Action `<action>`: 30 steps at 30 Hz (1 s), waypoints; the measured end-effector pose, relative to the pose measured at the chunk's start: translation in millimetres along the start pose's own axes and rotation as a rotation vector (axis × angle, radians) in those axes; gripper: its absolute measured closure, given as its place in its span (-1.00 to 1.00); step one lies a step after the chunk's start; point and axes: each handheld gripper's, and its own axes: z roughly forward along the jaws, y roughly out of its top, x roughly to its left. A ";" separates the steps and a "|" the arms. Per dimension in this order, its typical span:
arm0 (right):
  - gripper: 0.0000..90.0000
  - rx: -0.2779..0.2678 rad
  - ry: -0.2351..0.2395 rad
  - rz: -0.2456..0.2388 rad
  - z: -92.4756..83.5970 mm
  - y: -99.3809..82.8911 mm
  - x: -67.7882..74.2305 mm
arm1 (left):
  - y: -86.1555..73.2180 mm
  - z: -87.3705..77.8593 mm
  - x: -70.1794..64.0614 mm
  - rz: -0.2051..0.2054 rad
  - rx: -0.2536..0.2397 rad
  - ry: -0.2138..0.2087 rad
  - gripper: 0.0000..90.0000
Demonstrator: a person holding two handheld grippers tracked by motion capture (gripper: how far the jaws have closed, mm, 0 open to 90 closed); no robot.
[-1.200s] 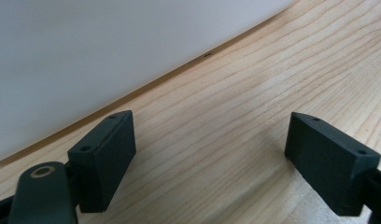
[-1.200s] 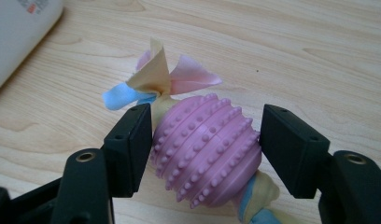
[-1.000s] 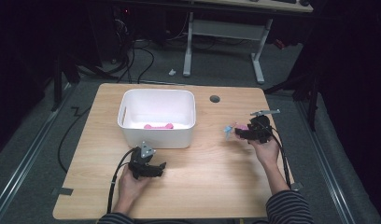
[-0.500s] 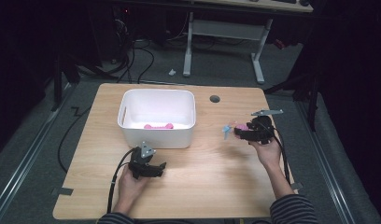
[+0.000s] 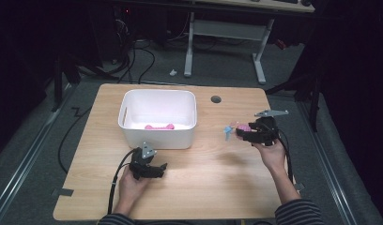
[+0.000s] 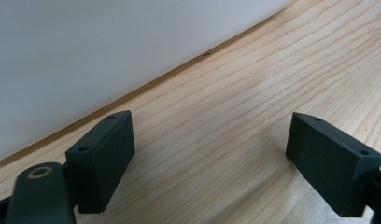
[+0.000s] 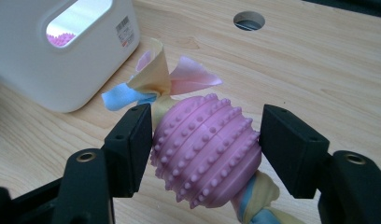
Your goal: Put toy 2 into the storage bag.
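Note:
My right gripper is shut on a pink studded ball toy with pastel ribbon tails, and holds it just above the wooden table at the right. Its pads press both sides of the ball. The ribbons point left toward the white bin. Another pink toy lies inside the bin. My left gripper rests low on the table in front of the bin, open with nothing between its jaws. The bin's wall is close ahead of it.
A round cable hole sits in the table behind the right gripper, also seen nearby as the hole. The bin's side handle slot faces the right gripper. A desk frame and cables lie on the floor beyond the table.
My right gripper has risen slightly with the pink toy in it. The left gripper has stayed where it was.

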 end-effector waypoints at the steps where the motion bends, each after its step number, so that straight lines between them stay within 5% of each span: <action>1: -0.20 -0.003 0.000 -0.008 -1.3 1.3 1.9 | 0.0 0.0 0.0 0.000 0.000 0.000 -0.65; 19: -0.20 -0.057 0.067 -0.123 -22.1 33.6 44.0 | 0.0 -0.1 -0.2 0.003 0.000 -0.004 -0.65; 30: -0.20 -0.074 0.117 -0.149 -21.8 53.0 60.3 | -0.1 -0.1 -0.6 0.006 -0.001 -0.006 -0.65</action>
